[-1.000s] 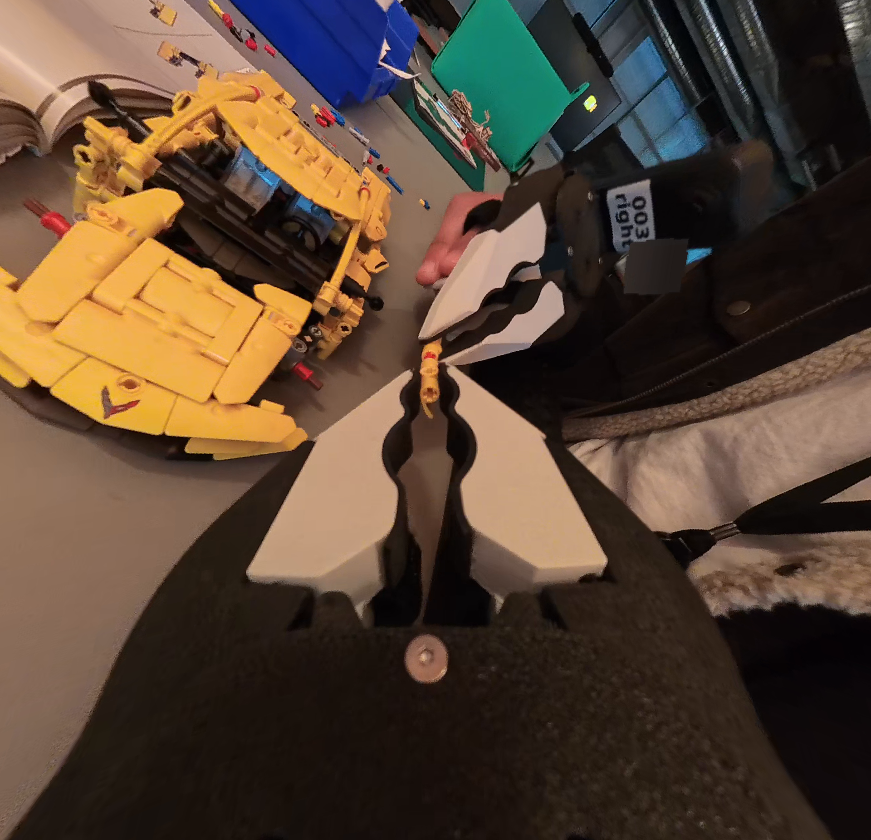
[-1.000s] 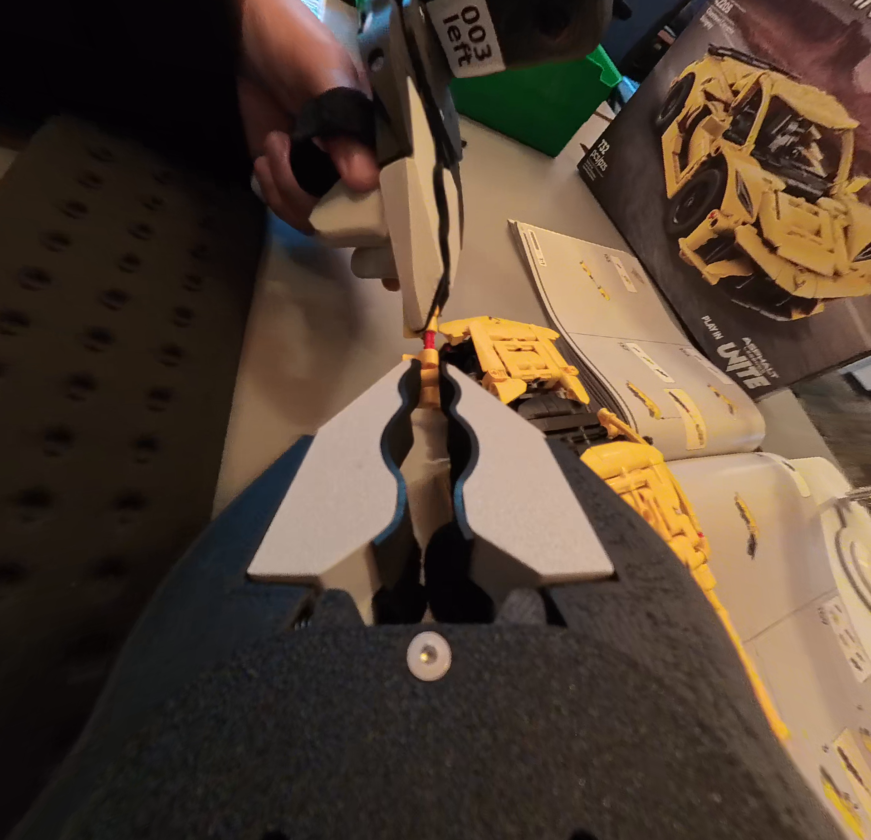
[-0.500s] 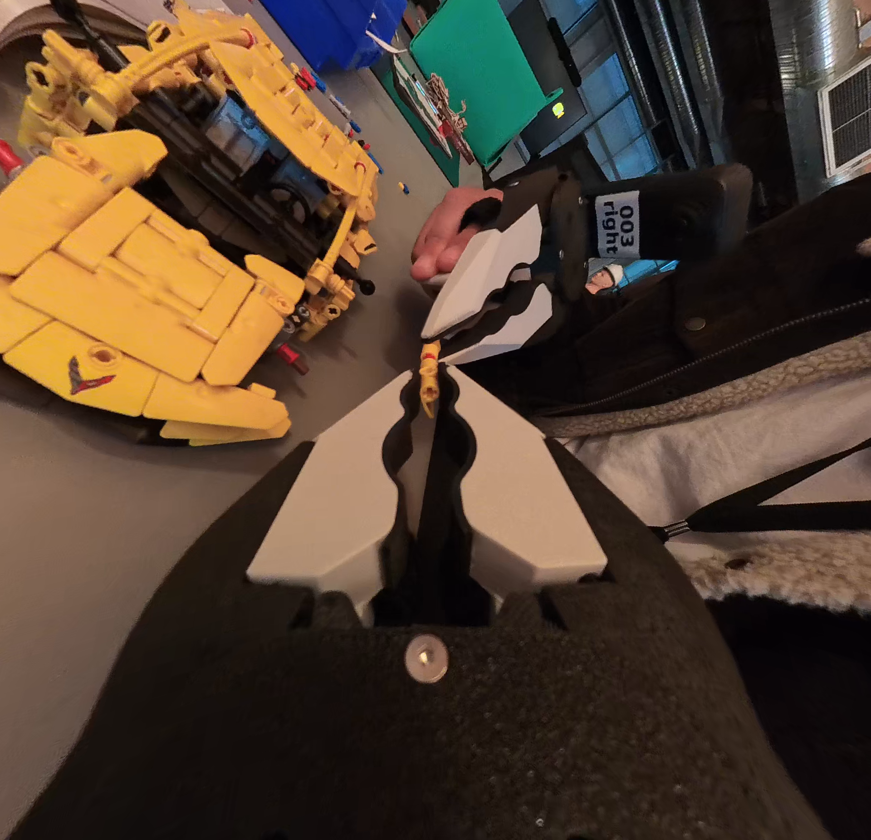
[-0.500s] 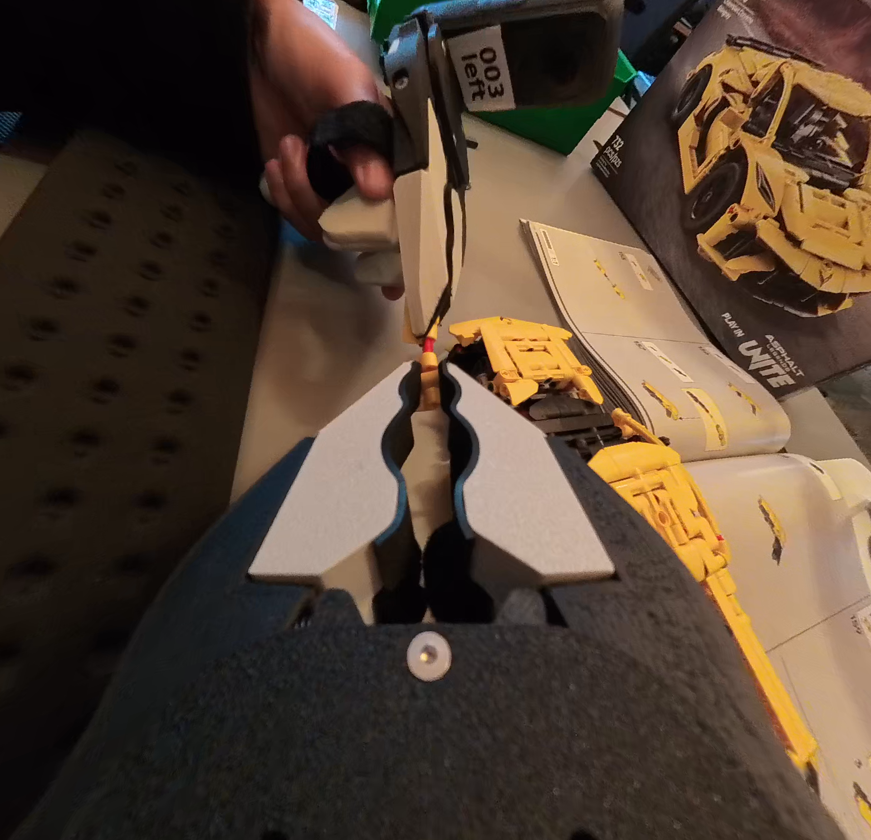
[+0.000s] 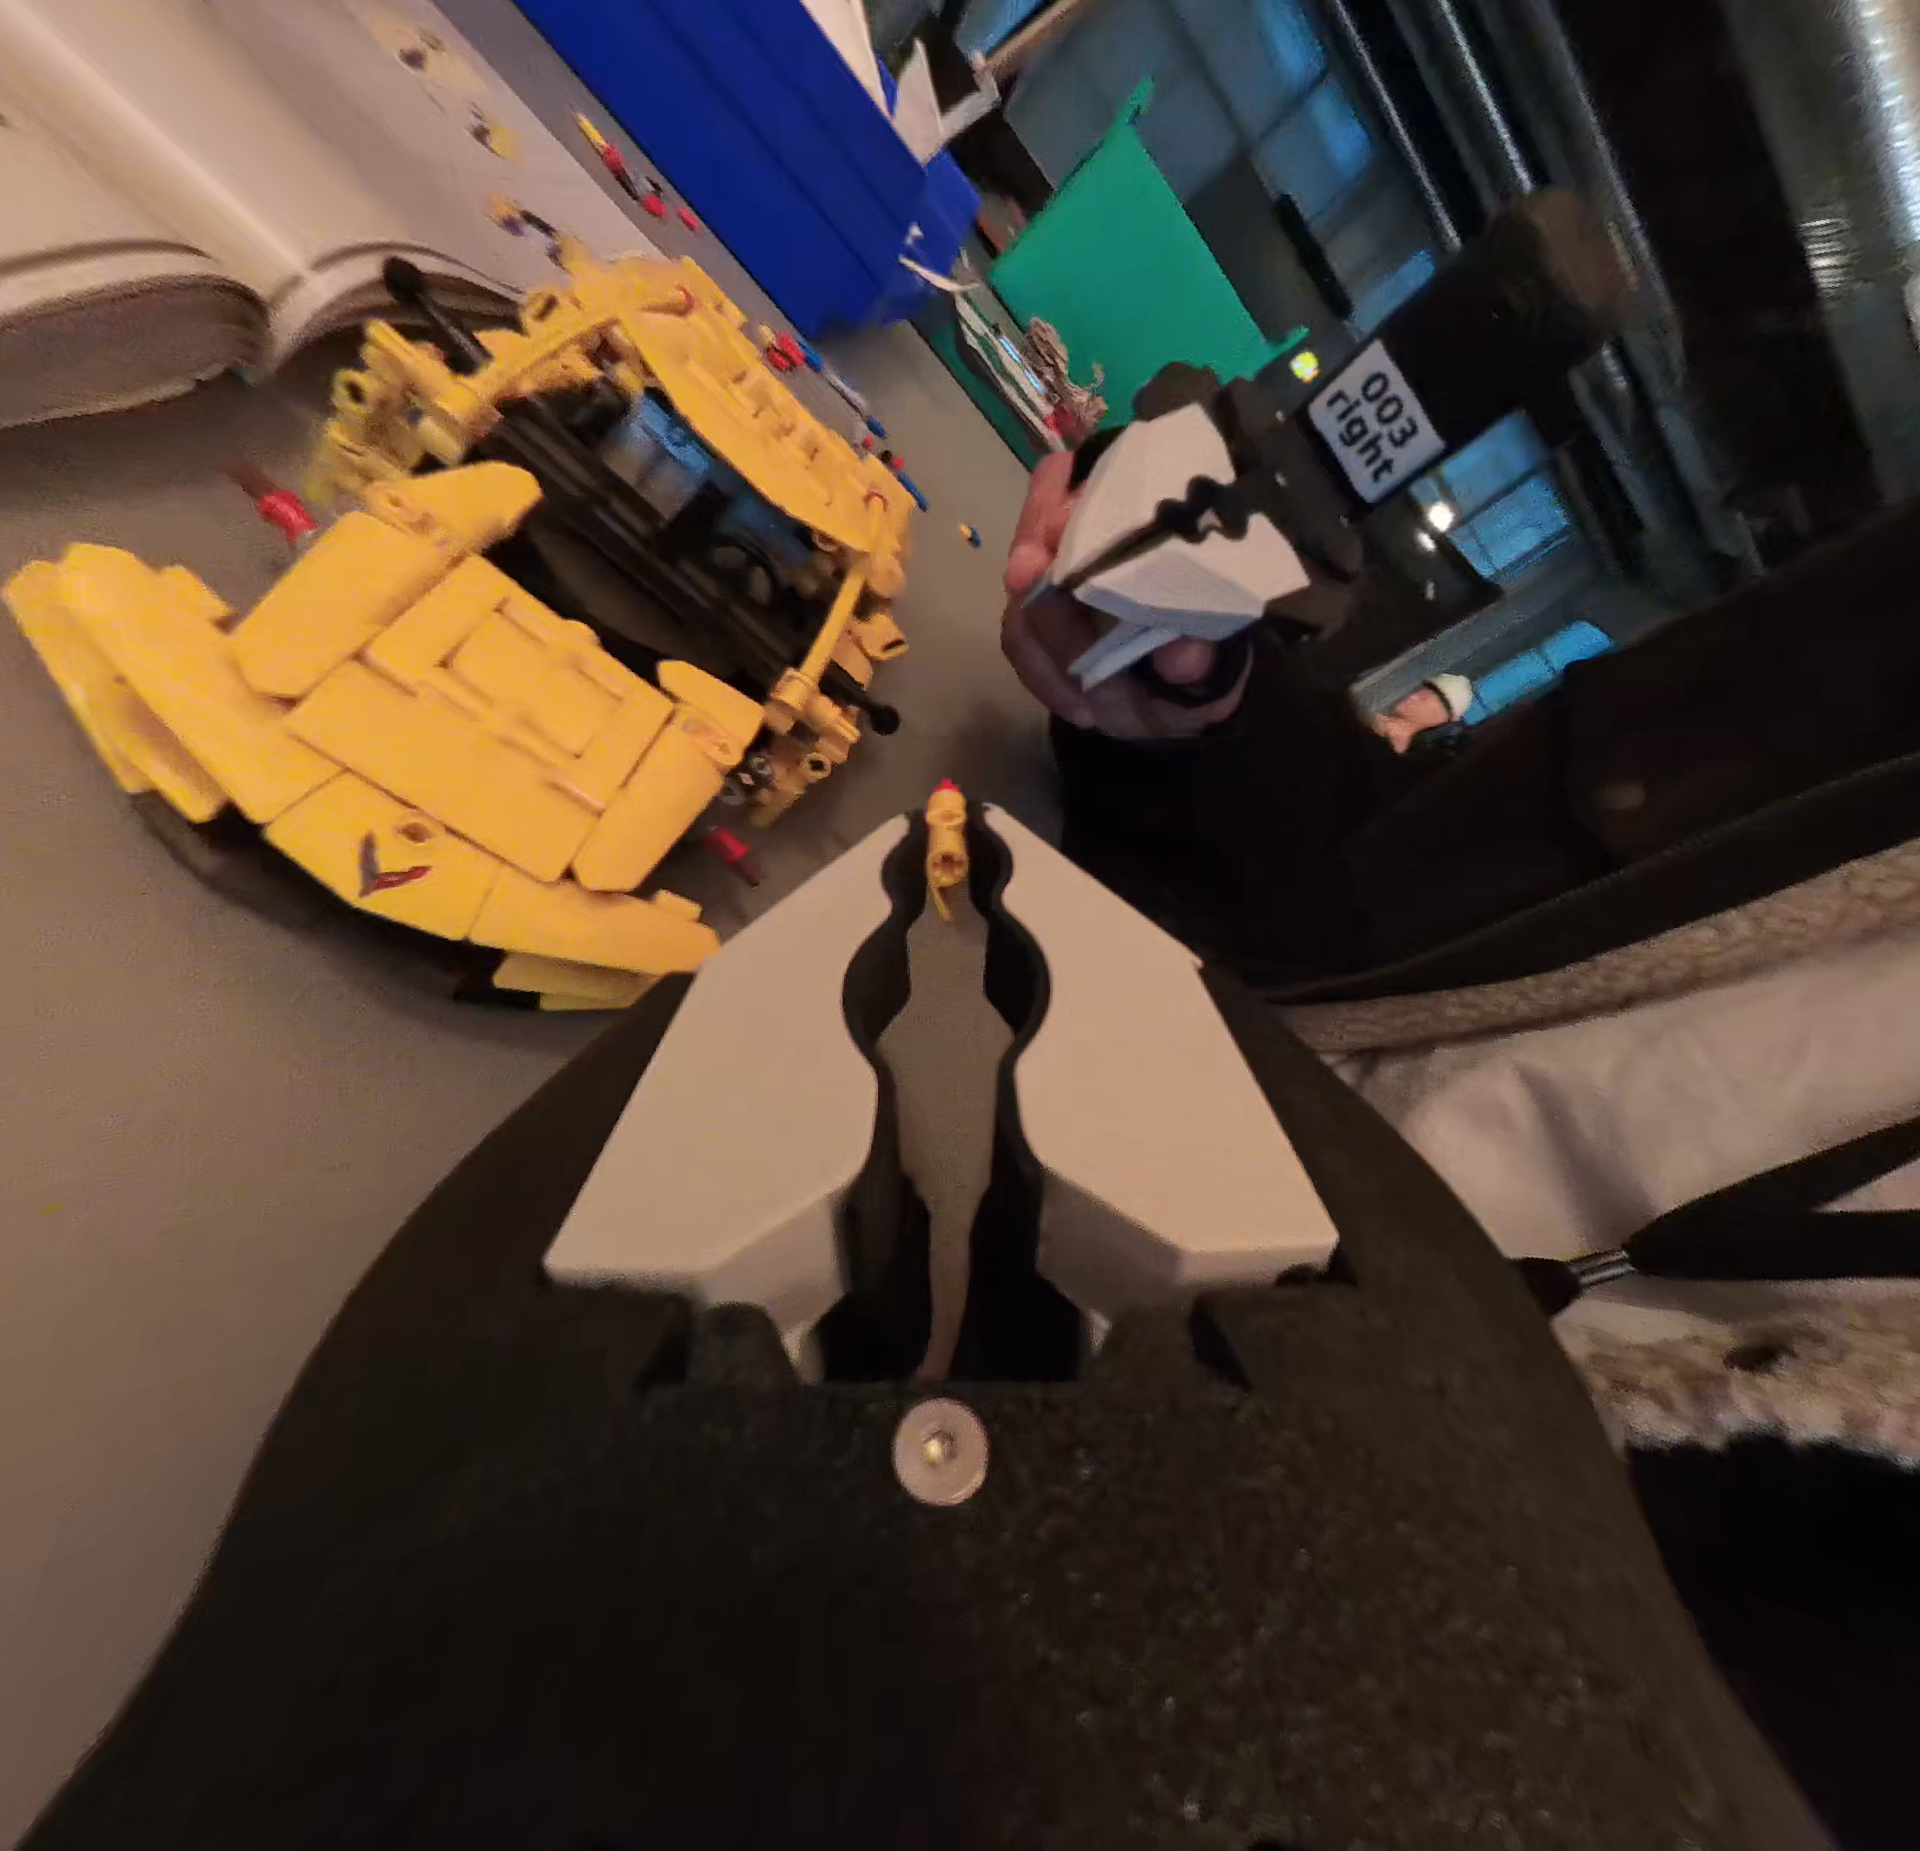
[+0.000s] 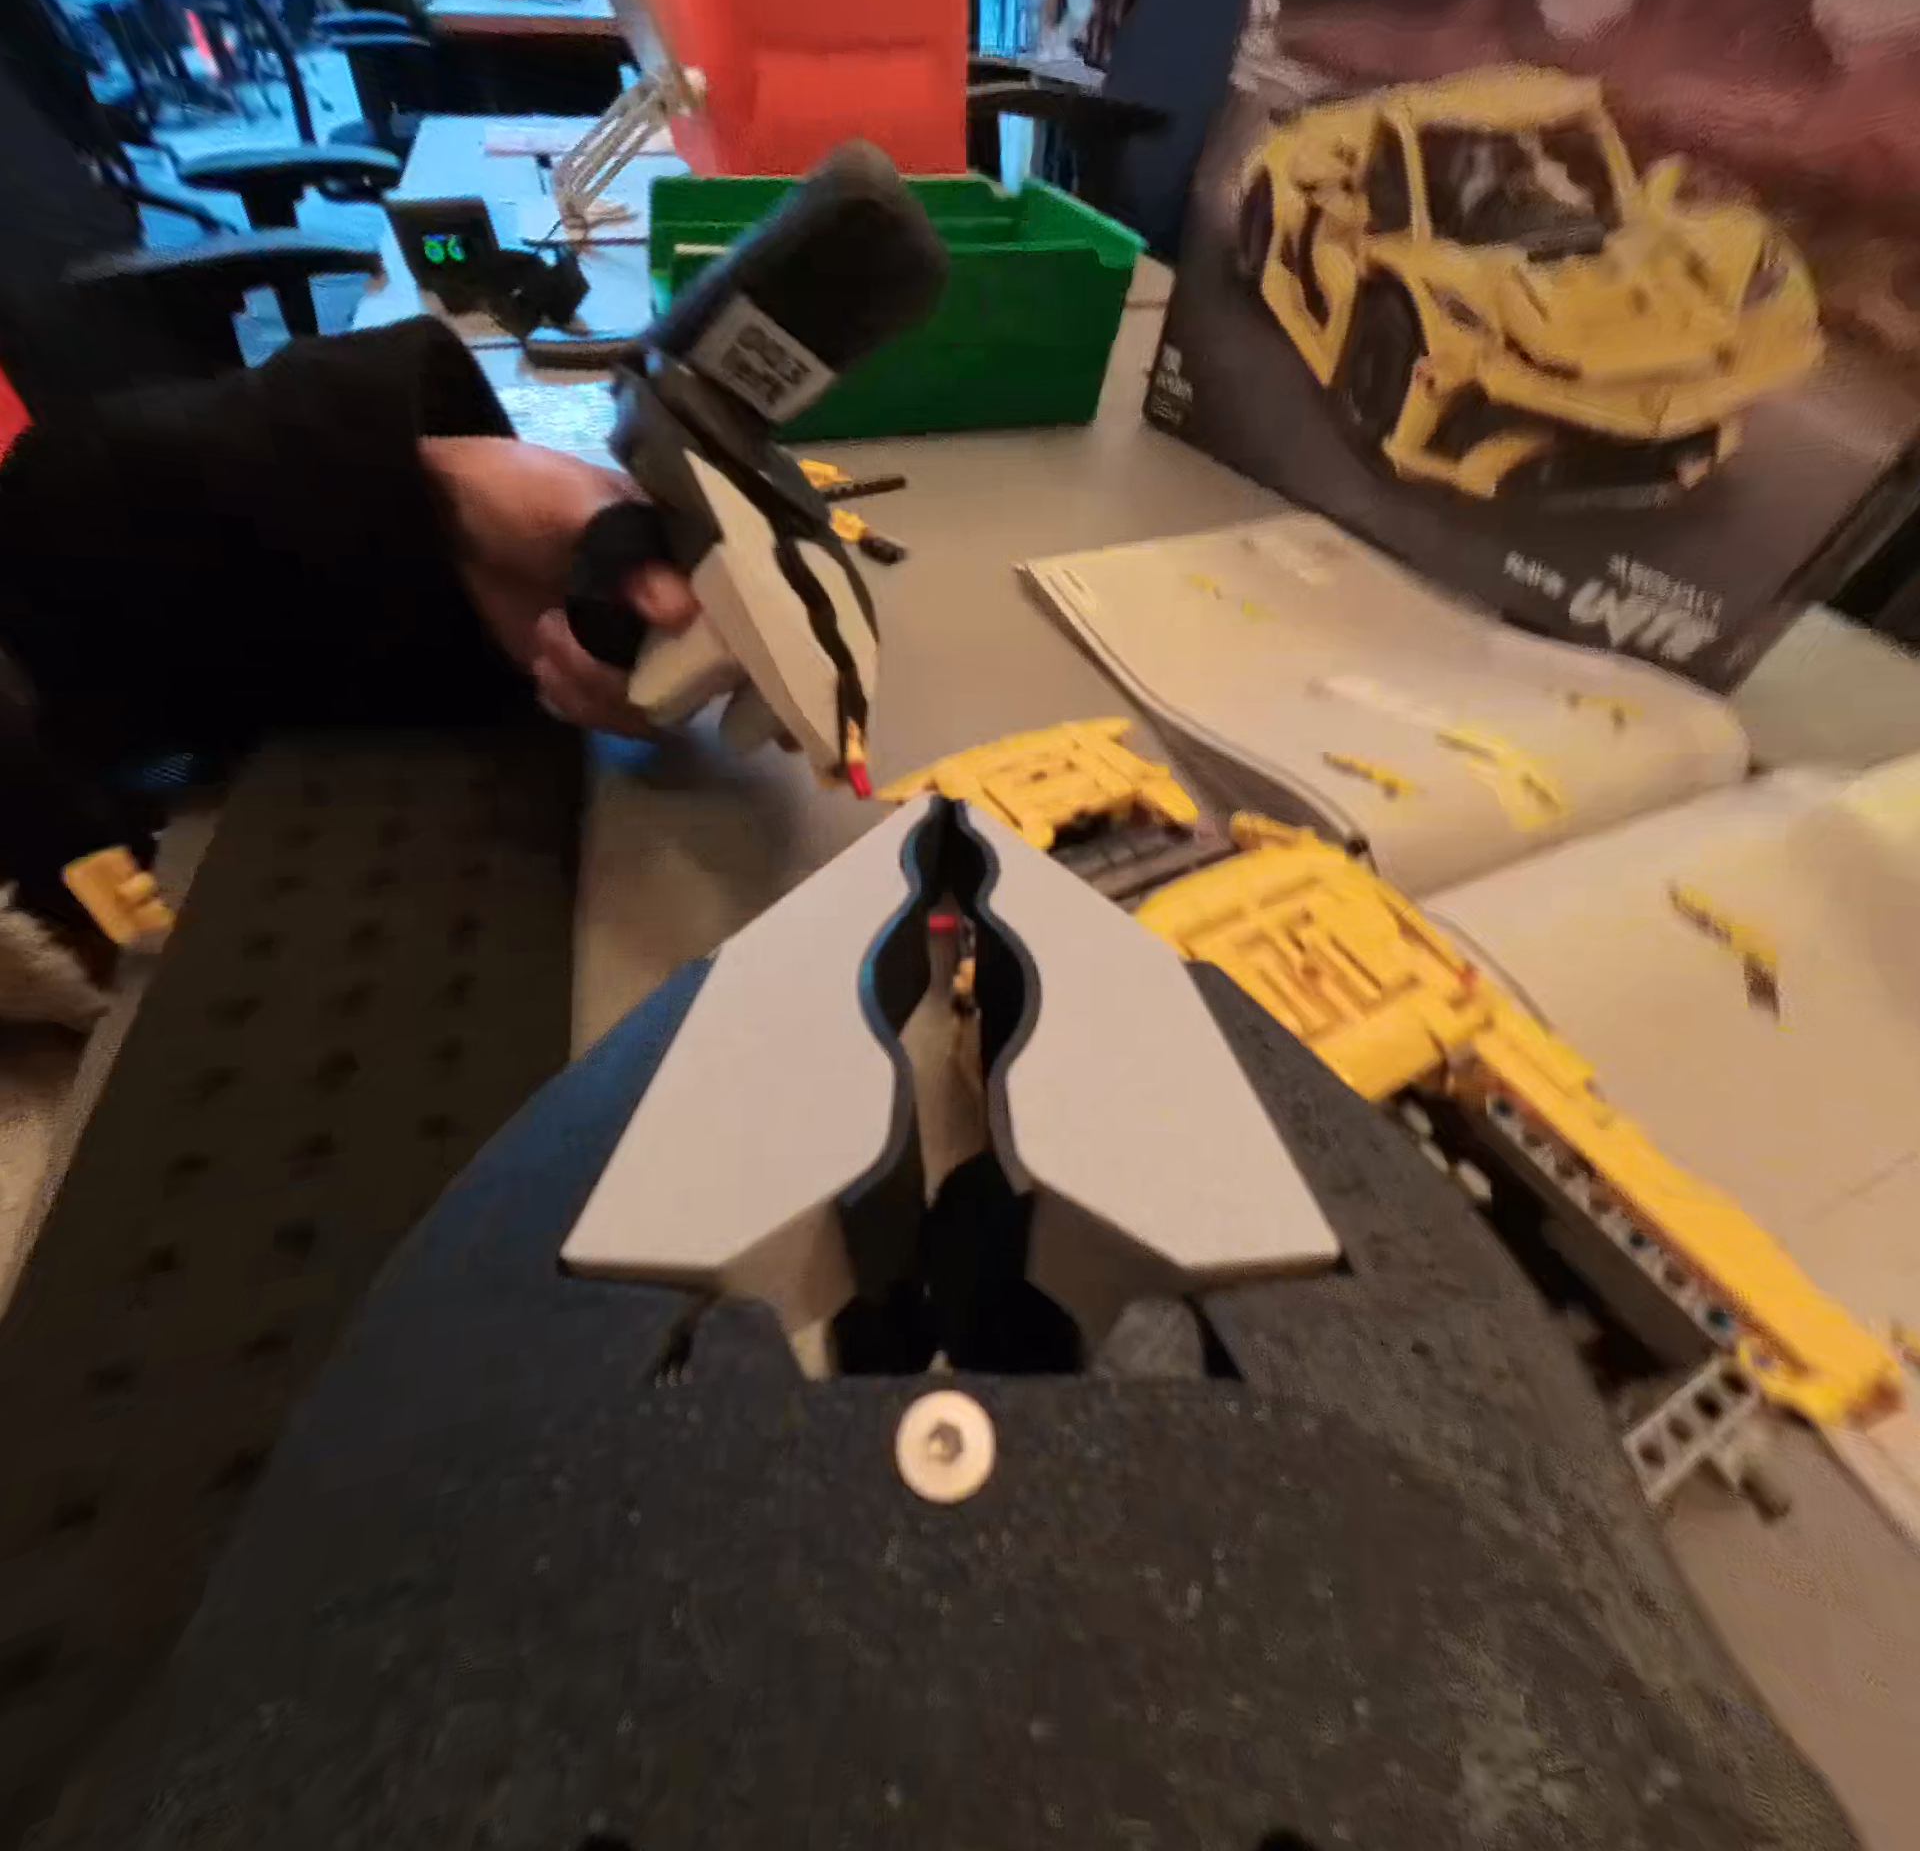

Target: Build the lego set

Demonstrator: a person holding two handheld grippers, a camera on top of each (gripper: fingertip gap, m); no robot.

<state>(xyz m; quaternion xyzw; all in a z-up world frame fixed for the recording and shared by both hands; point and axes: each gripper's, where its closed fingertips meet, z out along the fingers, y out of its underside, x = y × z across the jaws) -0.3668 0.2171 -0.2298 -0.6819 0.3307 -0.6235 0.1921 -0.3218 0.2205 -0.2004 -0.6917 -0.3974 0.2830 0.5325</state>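
Now two grippers: the left gripper (image 5: 945, 835) pinches one small yellow piece (image 5: 943, 845); the right gripper (image 6: 948, 814) is closed, empty, beside one yellow car (image 5: 499, 658).

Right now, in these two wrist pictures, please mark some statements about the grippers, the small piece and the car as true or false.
1. The left gripper pinches a small yellow piece with a red tip. True.
2. The right gripper also grips that piece. False: its jaws are closed, apart from the piece.
3. The yellow car model rests on the grey table. True.
4. The instruction booklet is closed. False: it lies open.
5. The set's box pictures a red car. False: a yellow one.
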